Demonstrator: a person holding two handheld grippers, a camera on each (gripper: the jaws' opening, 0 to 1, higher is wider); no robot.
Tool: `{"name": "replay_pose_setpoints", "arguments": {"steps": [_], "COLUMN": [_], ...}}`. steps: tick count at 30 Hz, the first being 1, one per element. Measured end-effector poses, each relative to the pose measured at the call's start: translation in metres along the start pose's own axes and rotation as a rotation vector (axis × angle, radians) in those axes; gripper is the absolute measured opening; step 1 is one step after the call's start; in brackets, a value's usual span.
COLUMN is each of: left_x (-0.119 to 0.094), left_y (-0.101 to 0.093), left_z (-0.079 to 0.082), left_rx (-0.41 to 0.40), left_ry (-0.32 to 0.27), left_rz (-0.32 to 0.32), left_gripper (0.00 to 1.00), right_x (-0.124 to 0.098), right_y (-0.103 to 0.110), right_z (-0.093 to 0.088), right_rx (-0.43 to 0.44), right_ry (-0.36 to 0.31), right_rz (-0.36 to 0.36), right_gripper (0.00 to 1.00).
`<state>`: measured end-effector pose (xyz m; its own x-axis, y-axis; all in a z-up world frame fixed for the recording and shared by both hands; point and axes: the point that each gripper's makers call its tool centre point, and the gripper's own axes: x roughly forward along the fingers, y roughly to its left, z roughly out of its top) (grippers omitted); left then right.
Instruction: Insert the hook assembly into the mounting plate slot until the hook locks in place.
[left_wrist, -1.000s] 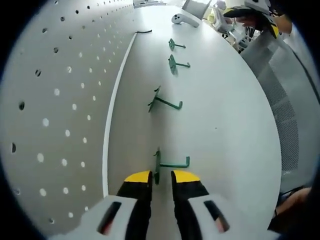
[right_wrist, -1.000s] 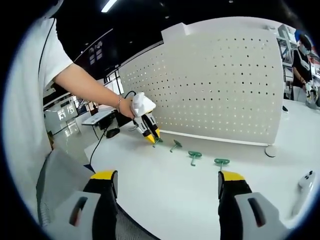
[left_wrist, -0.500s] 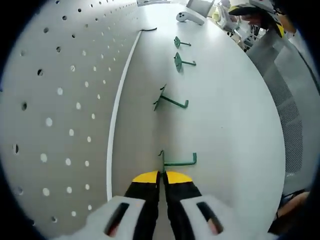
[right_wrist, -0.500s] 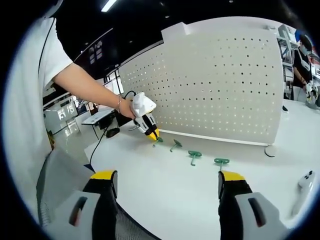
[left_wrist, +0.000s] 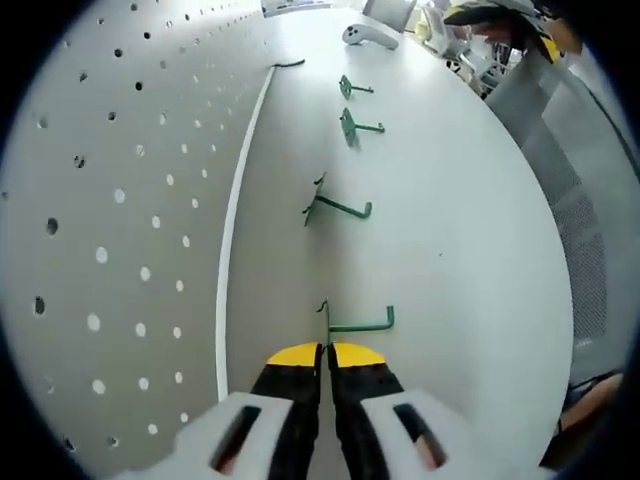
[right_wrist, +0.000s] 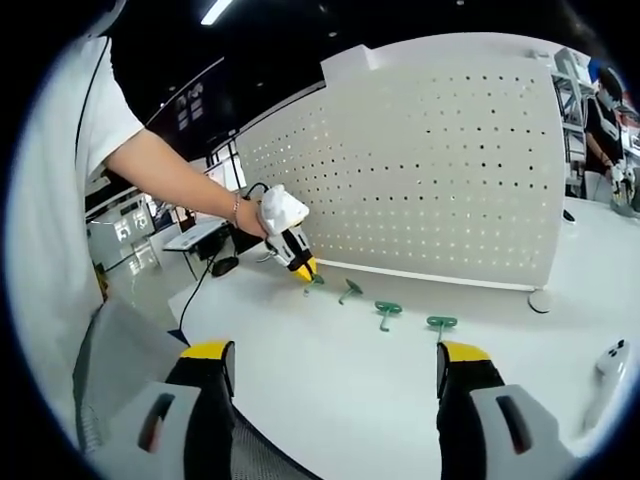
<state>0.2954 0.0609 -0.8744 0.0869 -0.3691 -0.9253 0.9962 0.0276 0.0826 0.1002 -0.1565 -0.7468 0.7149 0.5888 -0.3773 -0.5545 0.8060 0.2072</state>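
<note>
My left gripper (left_wrist: 325, 350) is shut on the flat back plate of a green hook (left_wrist: 358, 324), whose arm points right, low over the white table (left_wrist: 450, 230). The white pegboard mounting plate (left_wrist: 120, 200) stands close on the left. In the right gripper view the same left gripper (right_wrist: 303, 266) holds that hook (right_wrist: 315, 281) near the foot of the pegboard (right_wrist: 450, 170). My right gripper (right_wrist: 335, 358) hangs open over the table's near side, with nothing between its fingers.
Three more green hooks (left_wrist: 335, 207) (left_wrist: 352, 126) (left_wrist: 350, 88) lie in a row along the board; they appear too in the right gripper view (right_wrist: 349, 290) (right_wrist: 387, 311) (right_wrist: 440, 324). A white controller (left_wrist: 365, 35) (right_wrist: 605, 365) lies beyond them. A person's arm (right_wrist: 170, 180) reaches in.
The left jaws, apart around the hook's plate one second ago, have shut on it. The left view has shifted slightly. The right gripper has stayed still.
</note>
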Motion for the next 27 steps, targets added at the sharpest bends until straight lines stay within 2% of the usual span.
{"name": "replay_pose_setpoints", "arguments": {"steps": [2, 5, 8, 15, 17, 27], "left_x": [-0.002, -0.007, -0.012, -0.022, -0.026, -0.047], "left_y": [0.002, 0.004, 0.008, 0.010, 0.010, 0.013], "left_z": [0.000, 0.004, 0.006, 0.011, 0.016, 0.030], "left_rx": [0.017, 0.008, -0.035, -0.041, -0.044, -0.058], "left_ry": [-0.011, -0.034, -0.057, -0.097, -0.123, -0.178], "left_rz": [0.012, 0.022, 0.035, 0.057, 0.069, 0.120], "left_gripper": [0.03, 0.03, 0.03, 0.03, 0.03, 0.03], "right_x": [0.000, 0.002, 0.003, 0.001, 0.001, 0.001], "right_y": [-0.001, -0.001, -0.001, -0.003, -0.003, -0.003], "right_z": [0.000, -0.001, 0.000, 0.001, 0.001, 0.003], "right_rx": [-0.001, -0.001, 0.002, 0.013, 0.010, 0.003], "right_ry": [0.001, -0.001, -0.003, -0.012, -0.012, -0.018], "right_rz": [-0.002, -0.003, -0.004, -0.008, -0.009, -0.007], "right_gripper": [0.81, 0.81, 0.81, 0.81, 0.81, 0.80]}}
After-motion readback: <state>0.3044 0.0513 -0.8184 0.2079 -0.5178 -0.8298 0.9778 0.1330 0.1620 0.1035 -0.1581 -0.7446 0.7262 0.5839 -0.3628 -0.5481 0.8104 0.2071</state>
